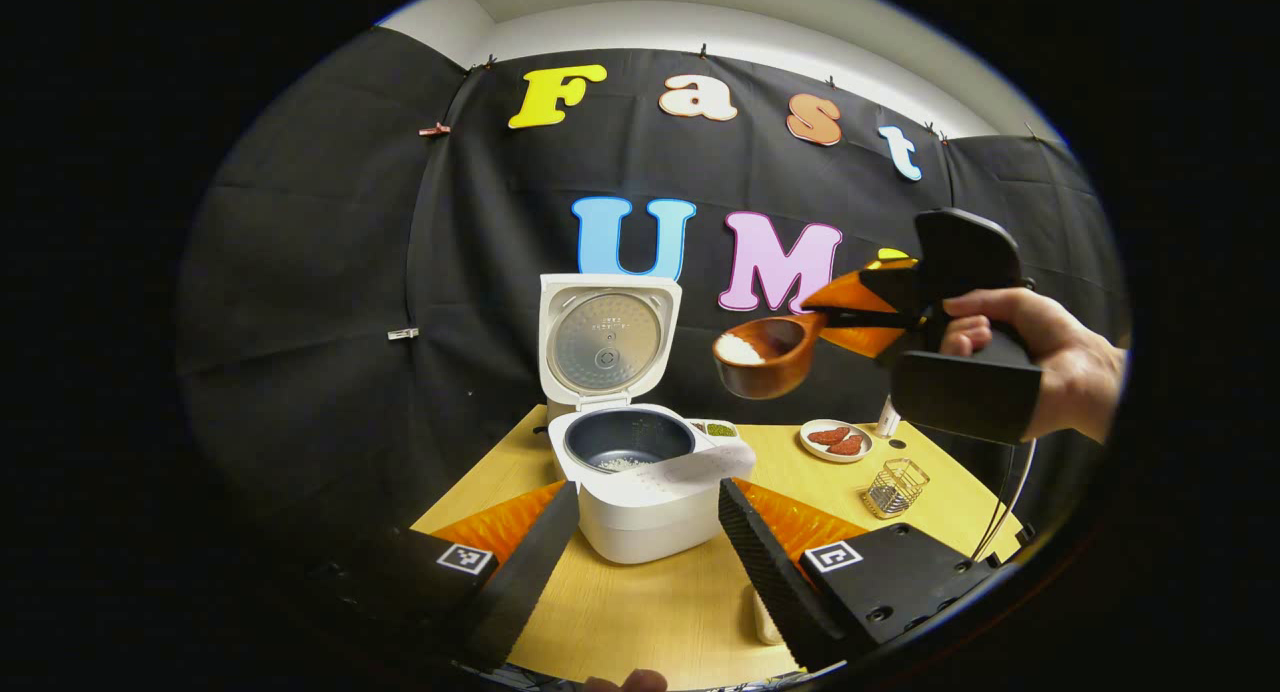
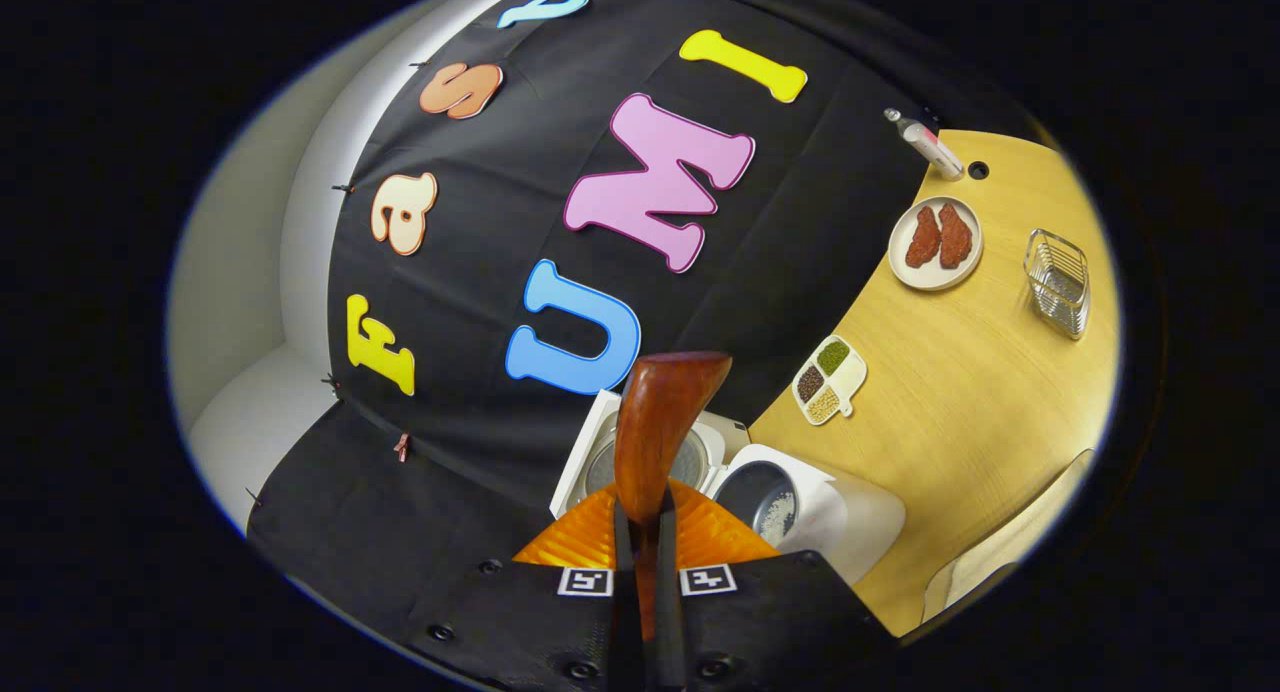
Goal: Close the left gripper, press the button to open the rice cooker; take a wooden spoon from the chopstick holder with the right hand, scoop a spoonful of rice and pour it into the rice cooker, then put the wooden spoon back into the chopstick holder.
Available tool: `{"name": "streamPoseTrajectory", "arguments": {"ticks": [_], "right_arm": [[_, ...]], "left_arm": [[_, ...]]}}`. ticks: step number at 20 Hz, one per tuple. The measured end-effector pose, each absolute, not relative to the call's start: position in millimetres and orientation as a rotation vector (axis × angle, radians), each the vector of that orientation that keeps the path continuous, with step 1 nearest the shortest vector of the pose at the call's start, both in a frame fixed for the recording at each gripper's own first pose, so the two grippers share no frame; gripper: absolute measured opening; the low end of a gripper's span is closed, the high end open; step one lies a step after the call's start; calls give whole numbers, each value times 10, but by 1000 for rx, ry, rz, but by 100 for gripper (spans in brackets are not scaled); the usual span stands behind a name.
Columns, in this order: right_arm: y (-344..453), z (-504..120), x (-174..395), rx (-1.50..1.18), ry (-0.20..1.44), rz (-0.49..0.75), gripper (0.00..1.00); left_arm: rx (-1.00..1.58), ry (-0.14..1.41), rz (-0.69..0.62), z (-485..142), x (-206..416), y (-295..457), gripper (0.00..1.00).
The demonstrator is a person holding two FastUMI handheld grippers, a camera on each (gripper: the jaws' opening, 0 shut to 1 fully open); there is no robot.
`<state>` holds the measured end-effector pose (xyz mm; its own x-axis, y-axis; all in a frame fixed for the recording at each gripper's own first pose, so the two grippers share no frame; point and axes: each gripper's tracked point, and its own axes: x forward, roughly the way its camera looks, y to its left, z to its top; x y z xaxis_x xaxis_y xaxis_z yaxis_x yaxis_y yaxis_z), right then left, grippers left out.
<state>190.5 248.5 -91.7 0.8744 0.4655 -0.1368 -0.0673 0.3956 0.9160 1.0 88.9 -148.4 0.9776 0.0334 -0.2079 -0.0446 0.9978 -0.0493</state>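
Left gripper view: rice cooker (image 1: 640, 492) at centre on the yellow counter (image 1: 640, 612), lid (image 1: 607, 337) standing upright at the far side, dark inner pot (image 1: 630, 439) exposed with a little rice at its bottom. Left hand-held gripper (image 1: 648, 542) low and near, fingers spread wide, either side of the cooker's front, touching nothing. Up to the right, right hand-held gripper (image 1: 845, 317) in a person's hand (image 1: 1050, 357), pinching the handle of the wooden spoon (image 1: 765, 354); bowl of the spoon level, holding white rice, in the air right of the open lid and above the counter. Farther right on the counter, small plate (image 1: 835, 440) with reddish pieces, wire chopstick holder (image 1: 895, 487) near it. Right gripper view: right hand-held gripper (image 2: 640, 532) pressed tight on the spoon handle (image 2: 655, 442), open cooker (image 2: 790, 507) beyond, sectioned dish (image 2: 830, 380) of grains farther off.
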Motion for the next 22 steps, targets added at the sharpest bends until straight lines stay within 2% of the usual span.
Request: {"name": "streamPoseTrajectory", "arguments": {"ticks": [12, 22], "right_arm": [[3364, -1174, 2997, 851, 390, 348, 10], [3811, -1836, 3200, 461, 395, 389, 10]], "left_arm": [[-83, 207, 45, -1554, 22, 1099, 97], [-96, 212, 79, -1625, 67, 1192, 95]]}}
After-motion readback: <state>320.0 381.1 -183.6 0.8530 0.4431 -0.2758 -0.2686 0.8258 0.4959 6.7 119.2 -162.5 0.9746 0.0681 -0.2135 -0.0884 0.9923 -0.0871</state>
